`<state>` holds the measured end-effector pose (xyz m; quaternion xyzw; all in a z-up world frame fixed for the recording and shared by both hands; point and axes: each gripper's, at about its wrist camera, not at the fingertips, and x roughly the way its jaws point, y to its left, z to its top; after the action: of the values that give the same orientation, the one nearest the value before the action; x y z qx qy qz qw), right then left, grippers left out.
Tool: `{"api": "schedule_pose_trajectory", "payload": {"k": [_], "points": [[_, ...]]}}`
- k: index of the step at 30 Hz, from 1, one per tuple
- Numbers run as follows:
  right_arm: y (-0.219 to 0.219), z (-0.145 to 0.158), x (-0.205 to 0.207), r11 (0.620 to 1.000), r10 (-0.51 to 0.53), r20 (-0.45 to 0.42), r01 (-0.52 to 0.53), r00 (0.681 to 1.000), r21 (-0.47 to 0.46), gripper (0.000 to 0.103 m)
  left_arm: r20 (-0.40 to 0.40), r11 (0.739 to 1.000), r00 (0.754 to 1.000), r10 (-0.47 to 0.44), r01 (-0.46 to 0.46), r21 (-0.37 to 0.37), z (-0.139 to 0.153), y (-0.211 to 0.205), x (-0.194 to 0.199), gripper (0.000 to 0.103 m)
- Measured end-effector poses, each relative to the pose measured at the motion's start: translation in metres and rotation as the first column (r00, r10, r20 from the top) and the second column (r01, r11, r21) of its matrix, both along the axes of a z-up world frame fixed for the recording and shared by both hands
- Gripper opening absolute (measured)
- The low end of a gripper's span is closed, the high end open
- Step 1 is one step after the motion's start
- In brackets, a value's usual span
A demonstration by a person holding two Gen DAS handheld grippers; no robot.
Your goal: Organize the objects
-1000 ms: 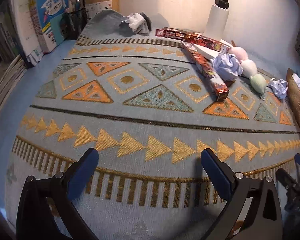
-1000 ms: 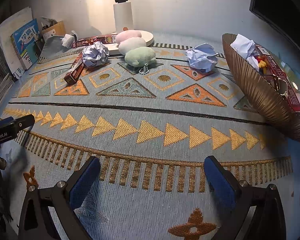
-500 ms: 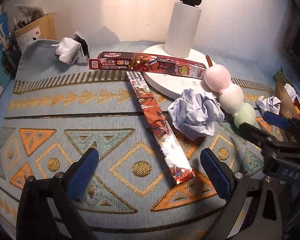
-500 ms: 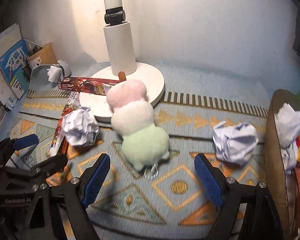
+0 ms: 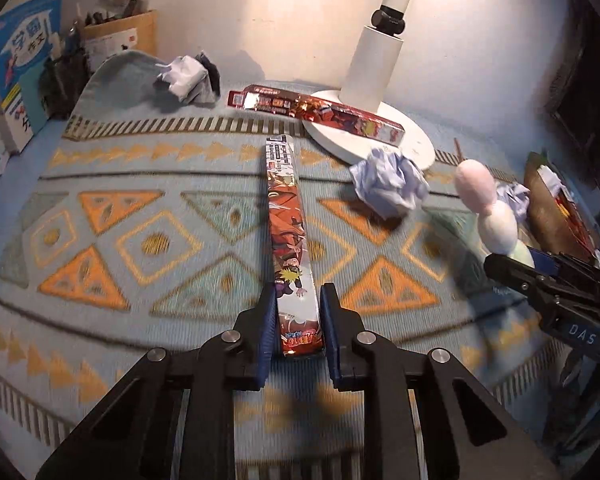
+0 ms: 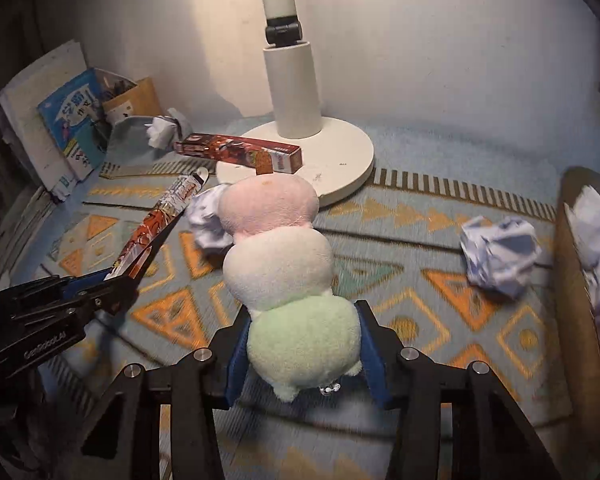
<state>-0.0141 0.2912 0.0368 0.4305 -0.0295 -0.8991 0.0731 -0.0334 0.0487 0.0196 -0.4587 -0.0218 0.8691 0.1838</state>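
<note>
At the far left edge a stack of books leans against the wall, with a crumpled paper lying at the back of the patterned mat. Moving inward, the left gripper has its jaws clenched on the near end of a long printed box, which points straight away toward the lamp base; in the right wrist view its far end looks tilted up off the mat. A second long box lies partly across that base, and a paper ball sits just beside it.

Further right, the right gripper is squeezed on the green end of a three-ball plush — pink, white, green — with the pink end pointing toward the lamp. Another paper wad lies near the ribbed brown basket at the right edge, which already holds paper and a box.

Judging by this, the step in hand is the pickup of two items at once. The next move likely calls for carrying both rightward to the basket — clearing its rim, minding the long box's swing past the lamp, and releasing the plush without crowding what is inside.
</note>
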Motion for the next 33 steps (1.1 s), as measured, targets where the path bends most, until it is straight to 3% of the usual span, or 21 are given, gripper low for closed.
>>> {"api": "schedule_pose_trajectory", "payload": {"k": [6,13,14,15,17,20,21,23,25,28,29,30,32,33], "points": [[0.007,0.005,0.089,0.999,-0.052,0.001,0.052,0.999,-0.01,0.047,0.005,1.0,1.0,0.003,-0.003,-0.025,-0.004,-0.028,0.08,0.019],[0.013,-0.019,0.109,0.989,-0.144,0.065,0.144,0.987,0.004,0.048,-0.029,0.995,0.999,0.033,-0.035,-0.092,-0.004,-0.03,0.104,0.019],[0.011,-0.022,0.109,0.99,-0.144,0.063,0.143,0.988,0.007,0.05,-0.037,0.996,0.999,0.037,-0.04,-0.084,-0.002,-0.031,0.104,0.026],[0.01,-0.023,0.11,0.991,-0.135,0.044,0.135,0.99,0.002,0.052,-0.04,0.997,0.998,0.041,-0.043,-0.058,0.001,-0.033,0.102,0.04],[0.007,-0.023,0.111,0.995,-0.098,0.031,0.098,0.995,-0.02,0.074,-0.032,0.998,0.998,0.059,-0.059,-0.004,0.008,-0.034,0.094,0.051],[-0.002,-0.024,0.109,0.997,-0.075,0.041,0.074,0.996,0.023,0.08,-0.078,0.993,0.99,0.116,-0.113,0.04,0.019,-0.031,0.07,0.088],[-0.004,-0.025,0.109,0.997,-0.072,0.042,0.071,0.996,0.039,0.08,-0.103,0.99,0.985,0.14,-0.137,0.042,0.022,-0.029,0.062,0.095],[-0.004,-0.026,0.108,0.997,-0.066,0.043,0.063,0.997,0.049,0.082,-0.122,0.987,0.98,0.158,-0.153,0.047,0.024,-0.023,0.042,0.095],[-0.002,-0.026,0.109,0.997,-0.062,0.042,0.061,0.997,0.038,0.082,-0.087,0.985,0.982,0.169,-0.166,0.043,0.02,-0.016,0.021,0.095],[0.003,-0.025,0.109,0.998,-0.063,0.039,0.062,0.997,0.009,0.082,-0.043,0.987,0.986,0.161,-0.159,0.036,0.011,-0.006,0.002,0.092],[0.003,-0.025,0.109,0.998,-0.063,0.039,0.063,0.997,0.004,0.082,-0.045,0.988,0.987,0.156,-0.155,0.009,0.009,-0.001,0.001,0.08],[0.003,-0.025,0.11,0.998,-0.064,0.038,0.064,0.997,0.002,0.082,-0.054,0.989,0.988,0.142,-0.144,-0.028,0.006,0.004,0.001,0.052],[0.002,-0.025,0.11,0.998,-0.065,0.037,0.065,0.997,0.006,0.082,-0.026,0.988,0.993,0.117,-0.119,-0.102,-0.007,0.014,0.003,0.017],[0.001,-0.025,0.11,0.998,-0.066,0.037,0.065,0.997,0.01,0.082,-0.069,0.985,0.99,0.123,-0.13,-0.116,-0.006,0.015,0.009,0.016]]}}
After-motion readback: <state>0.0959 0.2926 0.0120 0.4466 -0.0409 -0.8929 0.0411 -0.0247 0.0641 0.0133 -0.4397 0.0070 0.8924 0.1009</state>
